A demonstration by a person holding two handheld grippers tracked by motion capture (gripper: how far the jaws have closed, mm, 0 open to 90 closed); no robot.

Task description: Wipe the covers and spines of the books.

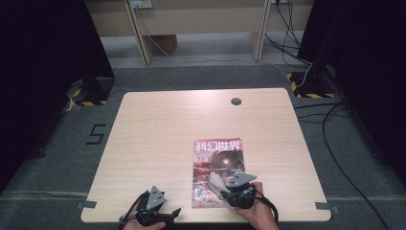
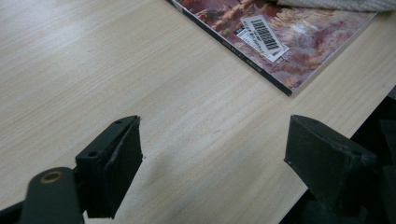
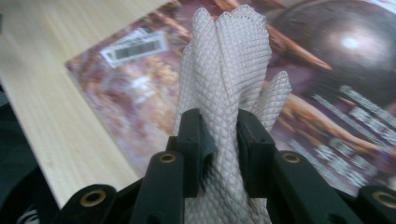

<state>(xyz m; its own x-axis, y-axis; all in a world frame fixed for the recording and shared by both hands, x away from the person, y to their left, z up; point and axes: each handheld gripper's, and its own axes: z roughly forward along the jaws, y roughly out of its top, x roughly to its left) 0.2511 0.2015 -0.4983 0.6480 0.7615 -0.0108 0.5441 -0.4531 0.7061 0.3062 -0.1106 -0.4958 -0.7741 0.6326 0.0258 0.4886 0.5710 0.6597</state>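
Right gripper view showed my right tool (image 3: pixel 219 140) clamped on a white waffle-weave cloth (image 3: pixel 229 60) over the magazine (image 3: pixel 327 93); my left tool (image 2: pixel 212 163) stood open above the worktop (image 2: pixel 93 70)

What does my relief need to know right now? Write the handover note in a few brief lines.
Right gripper: shut on the white cloth, held over the magazine.
Left gripper: open, nothing between the jaws, low over bare table near the front edge, left of the magazine.
Magazine: flat, cover up, near the front edge.
Done: cloth picked up.
Left: probably wiping the cover with the cloth; I cannot tell whether the cloth touches the cover.
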